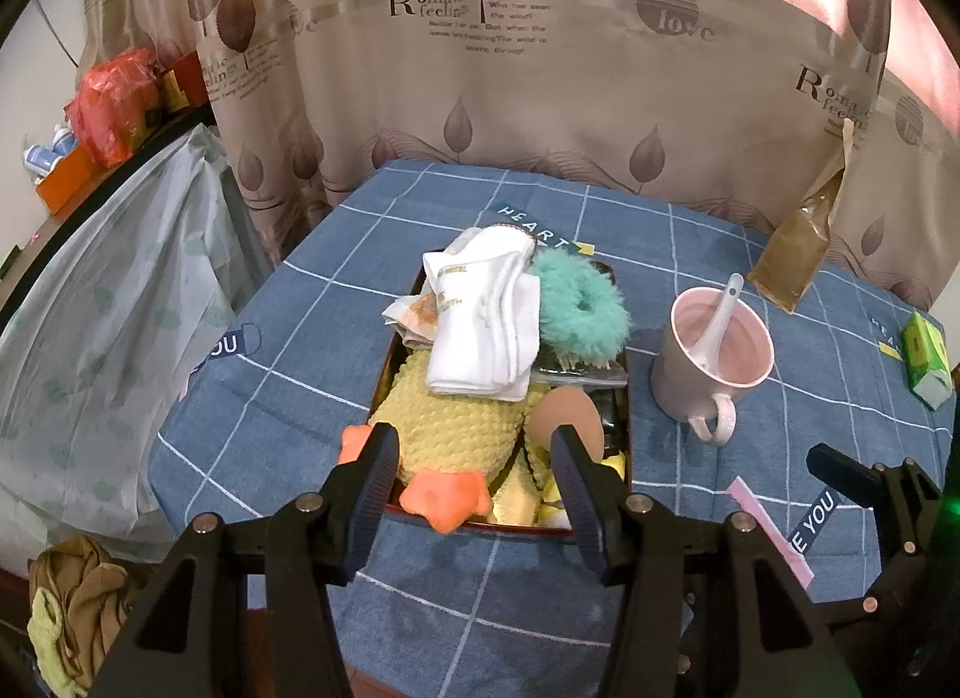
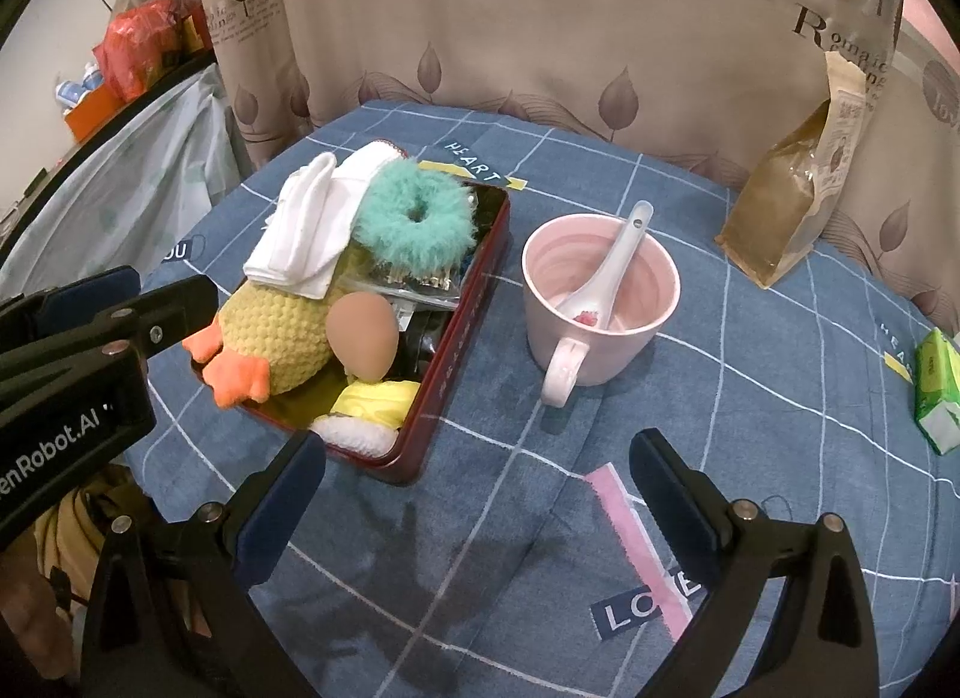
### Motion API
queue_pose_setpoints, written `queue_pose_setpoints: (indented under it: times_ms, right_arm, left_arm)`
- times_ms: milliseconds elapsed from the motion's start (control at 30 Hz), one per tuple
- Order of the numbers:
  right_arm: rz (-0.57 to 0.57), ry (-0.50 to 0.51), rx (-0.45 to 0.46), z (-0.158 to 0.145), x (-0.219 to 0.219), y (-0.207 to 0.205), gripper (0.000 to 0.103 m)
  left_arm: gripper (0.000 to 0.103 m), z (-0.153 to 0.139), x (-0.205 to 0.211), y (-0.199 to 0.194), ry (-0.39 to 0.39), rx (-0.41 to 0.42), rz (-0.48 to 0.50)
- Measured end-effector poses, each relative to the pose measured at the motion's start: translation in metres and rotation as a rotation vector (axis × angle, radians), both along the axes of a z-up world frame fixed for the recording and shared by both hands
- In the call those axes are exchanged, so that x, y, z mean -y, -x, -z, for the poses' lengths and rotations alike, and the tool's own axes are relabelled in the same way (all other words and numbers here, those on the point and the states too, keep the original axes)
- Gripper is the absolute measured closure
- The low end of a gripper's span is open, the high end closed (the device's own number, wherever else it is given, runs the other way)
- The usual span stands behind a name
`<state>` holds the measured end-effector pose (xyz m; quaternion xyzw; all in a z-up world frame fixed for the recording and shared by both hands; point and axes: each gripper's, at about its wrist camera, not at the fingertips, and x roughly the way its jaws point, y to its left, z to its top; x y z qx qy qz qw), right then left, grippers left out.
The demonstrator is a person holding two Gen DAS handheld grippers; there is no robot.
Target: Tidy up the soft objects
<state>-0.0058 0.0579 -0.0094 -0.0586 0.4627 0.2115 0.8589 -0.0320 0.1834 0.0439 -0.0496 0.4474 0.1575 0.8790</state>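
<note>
A dark red tin box (image 2: 462, 332) on the blue checked cloth holds the soft things: a yellow plush duck (image 1: 456, 422) with orange feet, white folded socks (image 1: 480, 320), a teal fluffy scrunchie (image 1: 579, 308), a tan makeup sponge (image 2: 363, 335) and a yellow and white pad (image 2: 369, 404). My left gripper (image 1: 474, 458) is open, its jaws either side of the duck's feet at the box's near end; it also shows at the left of the right wrist view (image 2: 138, 302). My right gripper (image 2: 480, 458) is open and empty over the cloth, to the right of the box.
A pink mug (image 2: 600, 302) with a white spoon (image 2: 606, 272) stands right of the box. A brown pouch (image 2: 792, 206) leans on the curtain at back right. A green carton (image 2: 936, 392) lies at the right edge. A plastic-covered rack (image 1: 120, 308) is left of the table.
</note>
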Motion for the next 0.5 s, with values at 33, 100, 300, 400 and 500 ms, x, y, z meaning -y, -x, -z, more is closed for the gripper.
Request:
queue_pose_setpoints:
  times_ms: [33,100,300,400,500]
  right_arm:
    - [-0.001,0.001,-0.001,0.0002,0.0001,0.0000,0.003]
    - [-0.002,0.002,-0.002,0.0007,-0.0008,-0.0002,0.003]
    - [-0.002,0.003,-0.003,0.0011,-0.0011,0.0001,0.003]
    - [-0.004,0.005,-0.003,0.0018,-0.0024,0.0008,0.003]
    - [-0.005,0.007,-0.003,0.0025,-0.0027,0.0017,0.003]
  left_arm:
    - [0.049,-0.0002,0.0002,-0.0003,0.000,0.000,0.001]
    - [0.049,0.0002,0.0010,0.0002,-0.001,0.000,0.002]
    - [0.049,0.0005,0.0027,-0.0001,-0.006,0.006,0.010]
    - [0.049,-0.0003,0.0047,0.0005,-0.011,0.016,0.019]
    - [0.049,-0.0009,0.0053,0.0008,-0.014,0.018,0.020]
